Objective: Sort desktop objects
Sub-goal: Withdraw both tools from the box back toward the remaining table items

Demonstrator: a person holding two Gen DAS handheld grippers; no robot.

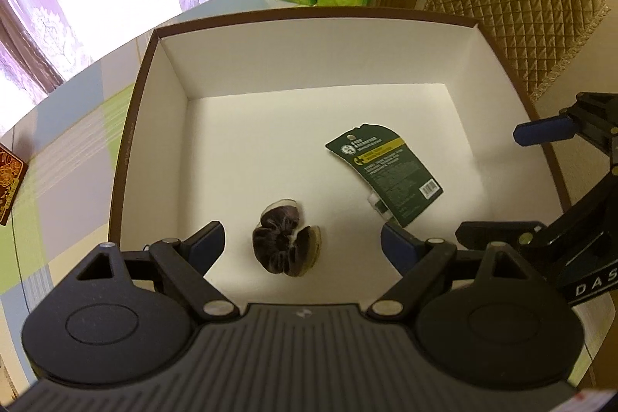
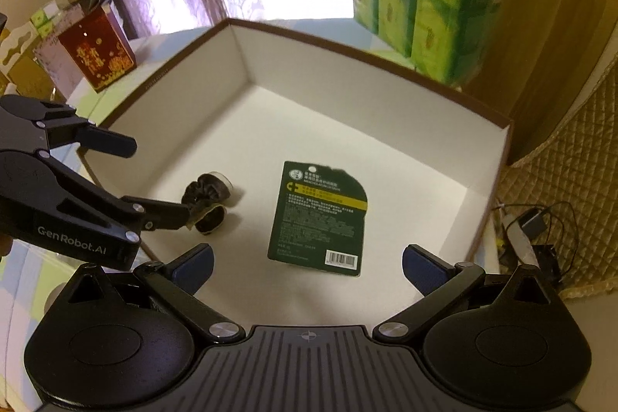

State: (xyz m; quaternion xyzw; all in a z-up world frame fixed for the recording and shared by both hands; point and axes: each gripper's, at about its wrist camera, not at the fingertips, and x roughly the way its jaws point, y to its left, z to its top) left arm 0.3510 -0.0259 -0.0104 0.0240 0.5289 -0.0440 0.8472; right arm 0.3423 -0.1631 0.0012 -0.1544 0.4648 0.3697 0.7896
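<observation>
From the left wrist, the left tongs (image 1: pixel 303 242) hang wide and empty over the box (image 1: pixel 174 72); the dark scrunchie (image 1: pixel 284 244) lies below between them. From the right wrist, the right tongs (image 2: pixel 307 263) gape wide above the green card pack (image 2: pixel 320 215), not touching.

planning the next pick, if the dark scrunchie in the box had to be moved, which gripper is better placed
Left, probably. The left gripper hangs open right above the scrunchie, which shows between its fingers. The right gripper is open over the green card, off to the side.
</observation>
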